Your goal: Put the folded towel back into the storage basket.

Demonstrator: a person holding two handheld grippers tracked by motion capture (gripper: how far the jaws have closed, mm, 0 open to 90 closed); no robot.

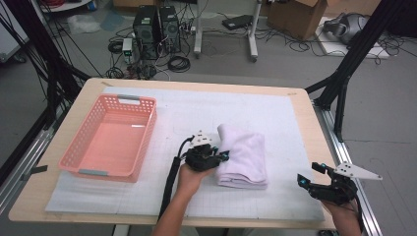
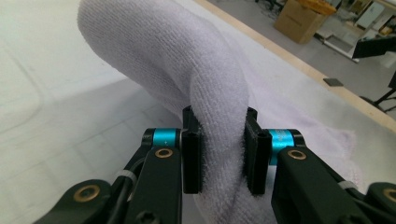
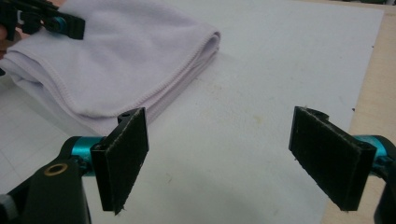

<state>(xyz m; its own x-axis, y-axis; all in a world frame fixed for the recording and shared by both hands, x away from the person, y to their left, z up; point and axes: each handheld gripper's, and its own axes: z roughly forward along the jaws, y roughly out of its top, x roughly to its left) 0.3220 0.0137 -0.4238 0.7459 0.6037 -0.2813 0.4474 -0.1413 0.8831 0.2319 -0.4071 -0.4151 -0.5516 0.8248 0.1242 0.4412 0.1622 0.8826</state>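
Our left claw (image 1: 222, 156) is clenched on the towel (image 1: 243, 155): in the left gripper view both pads (image 2: 192, 158) press a raised ridge of its nap (image 2: 205, 84), and the cloth bulges up and away beyond the jaws. The towel is pale lilac terry, folded into a soft oblong, its stitched hem and stacked layers plain in the right gripper view (image 3: 116, 60). It lies on the white mat (image 1: 290, 123), with its left edge in that claw and the rest stretching off to the claw's right. To the left of this claw the mat is bare up to the basket (image 1: 81, 152), a pink plastic tray with perforated walls and grey handle strips, well apart from the towel. Our right claw (image 1: 310, 177) hangs released at the near right corner of the table (image 1: 307, 105), its flat black pads (image 3: 123, 156) wide apart over bare mat, the towel ahead and to its left, the mat's edge and light wood just to its right. We see no readable writing.
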